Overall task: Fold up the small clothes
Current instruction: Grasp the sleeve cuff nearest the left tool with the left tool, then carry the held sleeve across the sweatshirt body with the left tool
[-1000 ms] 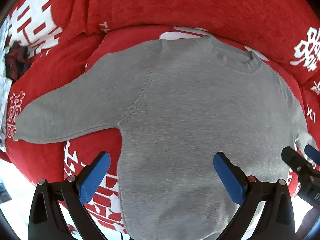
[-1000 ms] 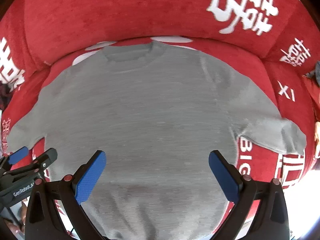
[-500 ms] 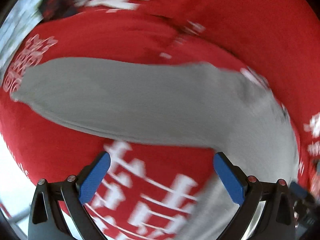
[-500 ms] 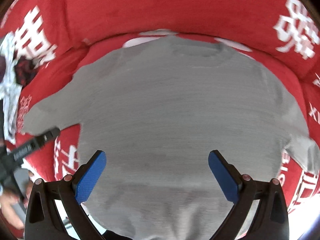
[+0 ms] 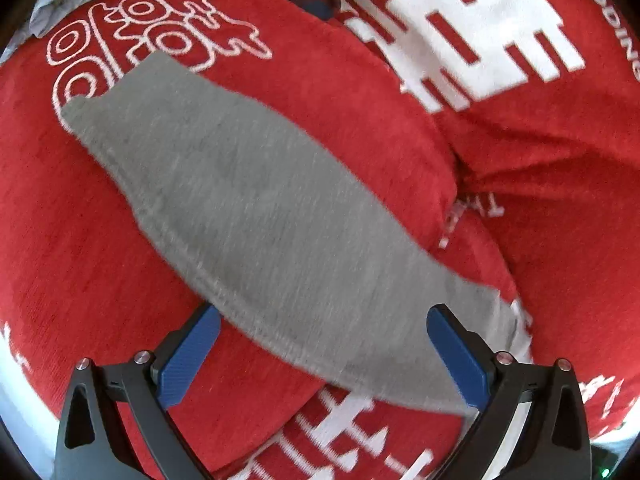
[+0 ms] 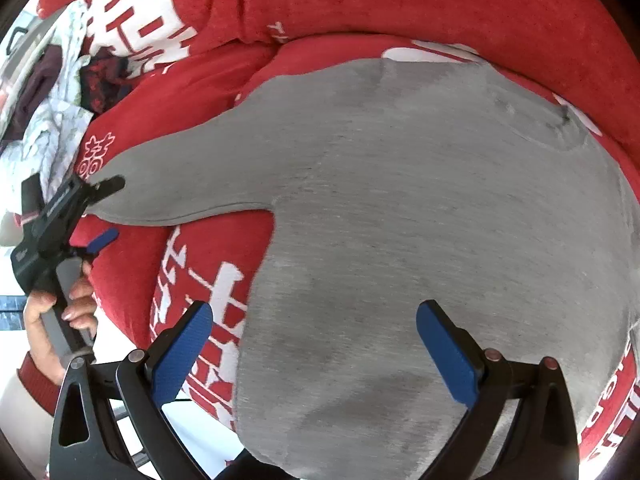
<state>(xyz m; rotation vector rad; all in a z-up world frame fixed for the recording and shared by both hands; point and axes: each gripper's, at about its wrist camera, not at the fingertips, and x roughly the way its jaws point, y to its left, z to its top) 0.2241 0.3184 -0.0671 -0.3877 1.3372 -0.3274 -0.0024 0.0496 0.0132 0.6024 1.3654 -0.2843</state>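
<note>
while grey sweatshirt [image 6: 420, 208] lies flat on red sofa cover [image 5: 360, 128], long sleeve [image 5: 256, 220] runs diagonally up-left away from wide-open left gripper [image 5: 320, 356], nearer than equally open, empty right gripper [image 6: 316, 344] over hem.

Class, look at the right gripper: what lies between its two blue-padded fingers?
The body of the grey knit top, spread flat on the red cushion; shown in the right wrist view.

I can read few texts: white letters "HAPP" on the red sofa cover [image 6: 360, 4] at its top left corner, and "EDDING" on the red cushion [image 5: 500, 92] at its right edge; other prints are unreadable signs
</note>
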